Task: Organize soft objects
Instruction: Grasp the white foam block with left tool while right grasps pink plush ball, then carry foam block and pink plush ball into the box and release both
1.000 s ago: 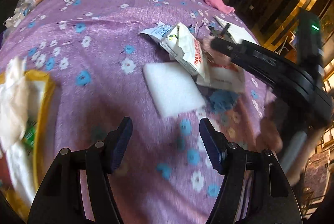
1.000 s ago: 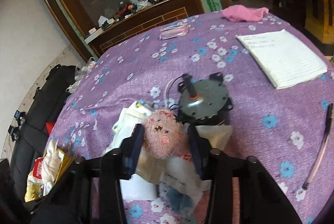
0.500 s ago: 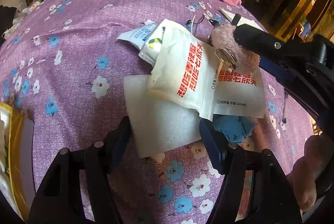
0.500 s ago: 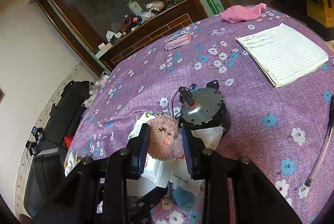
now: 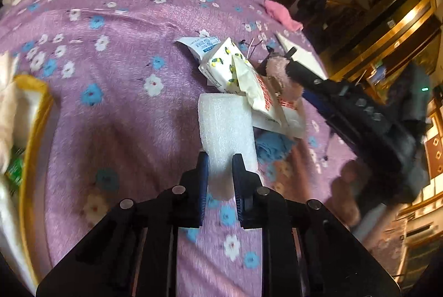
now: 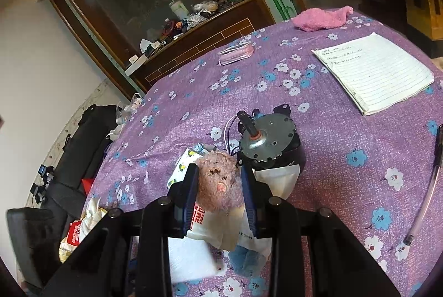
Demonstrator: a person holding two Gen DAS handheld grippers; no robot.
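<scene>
Left wrist view first, from left to right: a yellow-rimmed bag [image 5: 33, 114] stuffed with white soft things sits at the left edge of the purple flowered tablecloth [image 5: 116, 53]. Near the middle, the left gripper [image 5: 220, 172] has just been closing and now pinches the near edge of a white foam sheet [image 5: 225, 128], which bows up between the pads. Foam like this is likely feather-light and springy, so an edge grip should do, though a hard squeeze may crease it. Its far end touches a heap of white packets [image 5: 243, 81] with red print, and a blue cloth [image 5: 272, 146] lies just to its right. Further right, the right gripper [image 5: 277, 69] reaches in from the side. Right wrist view shows the right gripper [image 6: 220, 186] clamped on a small pink plush toy [image 6: 220, 183], its jaws pressing both flanks above the packets. The toy looks soft and light, so holding it across the body seems secure. Just beyond it stands a grey motor [image 6: 267, 141], hard and probably heavy, not one to sort. Far right lie a lined notepad [image 6: 373, 72] and a clear tube [image 6: 426, 186], with a pink towel [image 6: 322, 18] at the far edge.
</scene>
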